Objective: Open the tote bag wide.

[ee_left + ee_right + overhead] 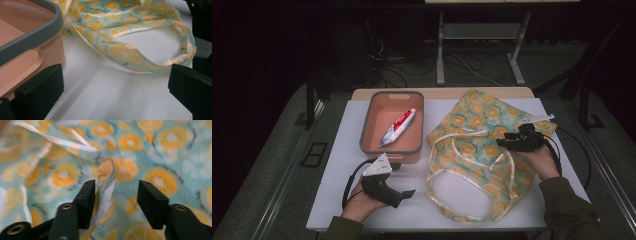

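1. Cloth bag (482, 145): soft, crumpled fabric printed with orange slices on pale teal, lying flat on the white table (337, 200) at about 3 o'clock from the table's centre. Its long, narrow handle straps (507, 200) loop loosely toward the near edge.
2. Right gripper (512, 141): black and angular, held over the bag's right part, at 3 o'clock from the bin. In the right gripper view its jaws stand apart, with a raised fold of the fabric (106, 192) between them, lying against one jaw; the pads do not clamp it.
3. Left gripper (404, 196): black with a grey three-cornered plate on top, resting near the table's near edge at 6 o'clock from the bin. The left gripper view shows its jaws wide apart, bare table between them.
4. Bin (367, 142): rectangular, rounded corners, smooth salmon plastic with a grey rim, at about 10 o'clock from the table's centre, just beside the bag.
5. Tube (398, 127): slim, glossy, white and red, lying aslant on the bin's floor.
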